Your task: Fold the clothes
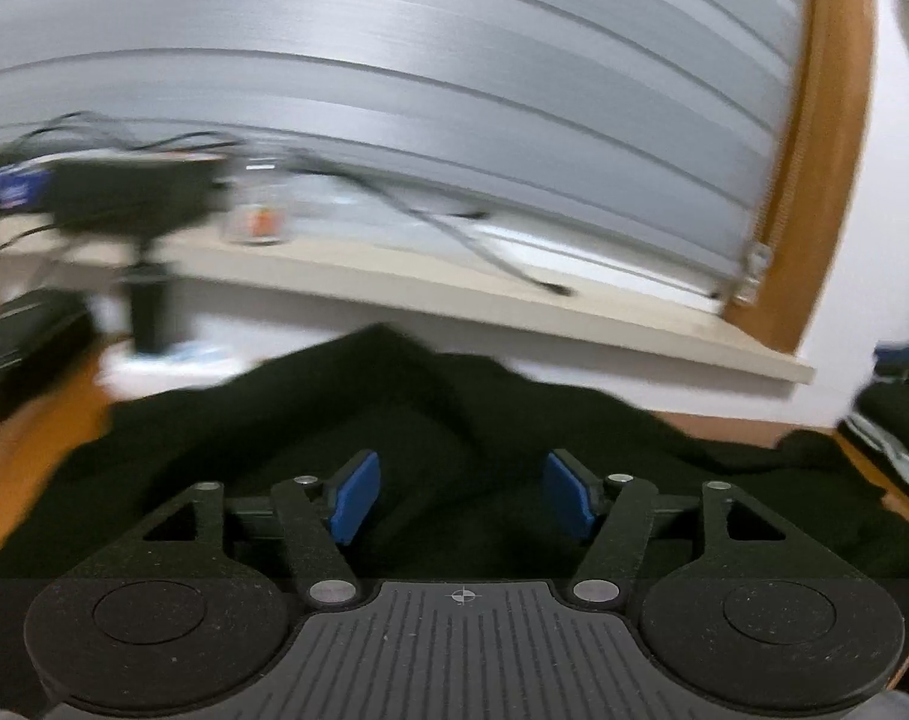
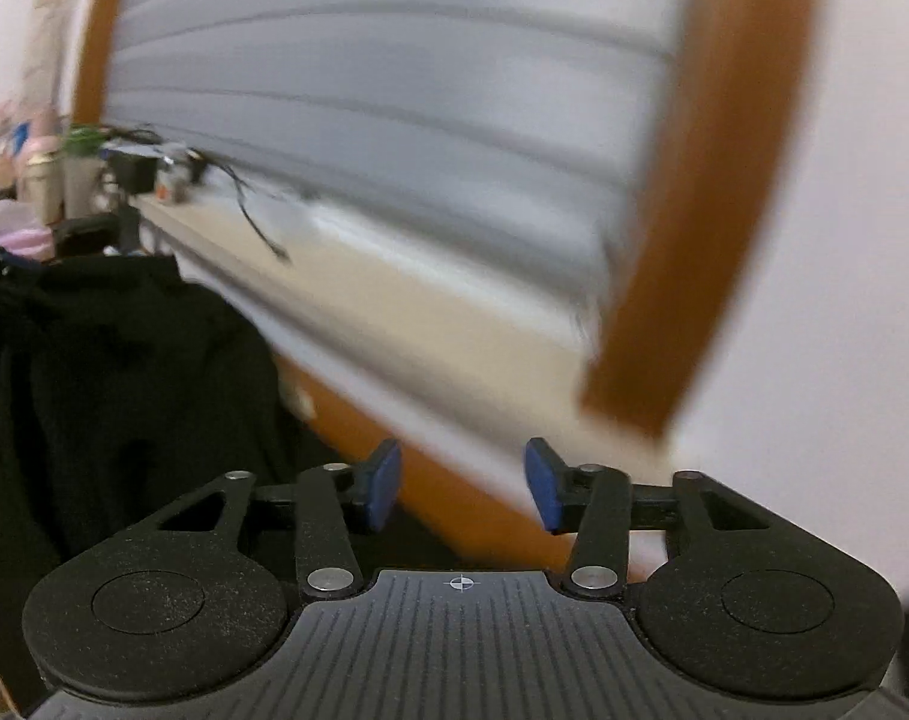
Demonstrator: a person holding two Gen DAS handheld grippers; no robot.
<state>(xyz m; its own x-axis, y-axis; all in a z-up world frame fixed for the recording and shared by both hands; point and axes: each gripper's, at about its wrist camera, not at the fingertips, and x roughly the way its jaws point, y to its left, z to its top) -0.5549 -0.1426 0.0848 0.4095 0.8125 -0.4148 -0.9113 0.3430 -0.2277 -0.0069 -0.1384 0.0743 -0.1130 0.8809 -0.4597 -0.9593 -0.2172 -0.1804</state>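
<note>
Left hand-held gripper (image 1: 461, 495) spread over dark garment (image 1: 442, 420); right hand-held gripper (image 2: 463, 483) spread w/ garment beside.

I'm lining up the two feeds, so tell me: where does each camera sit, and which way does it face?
Left wrist: on the left gripper, jaws open, low over the dark garment, facing the shutter and sill.
Right wrist: on the right gripper, jaws open, garment at its left, facing the same shutter.
Shared: garment, shutter, wooden frame, sill cables. Neither view shows a hand.
</note>
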